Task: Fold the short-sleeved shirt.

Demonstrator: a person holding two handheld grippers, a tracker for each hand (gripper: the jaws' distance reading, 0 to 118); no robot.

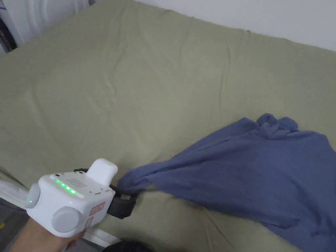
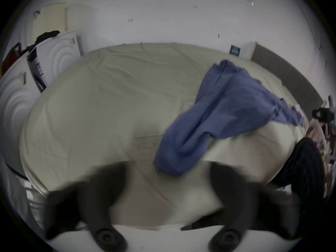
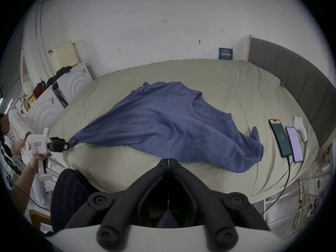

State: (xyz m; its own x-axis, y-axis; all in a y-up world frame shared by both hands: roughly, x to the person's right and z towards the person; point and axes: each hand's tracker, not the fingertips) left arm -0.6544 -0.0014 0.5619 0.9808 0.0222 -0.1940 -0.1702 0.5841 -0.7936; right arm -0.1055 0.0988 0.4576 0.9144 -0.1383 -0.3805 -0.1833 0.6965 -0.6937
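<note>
Well, the shirt (image 1: 256,170) sprawls at four o'clock on the bed (image 1: 131,82). Its corner sits by the left gripper (image 1: 126,197), whose jaws are spread, and the right gripper (image 3: 168,160) is clenched. A late squeeze could lose that corner.

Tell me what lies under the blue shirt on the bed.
The blue shirt rests on the olive bed sheet, which shows all around it. Whatever else might sit beneath the cloth is covered and cannot be seen.
</note>
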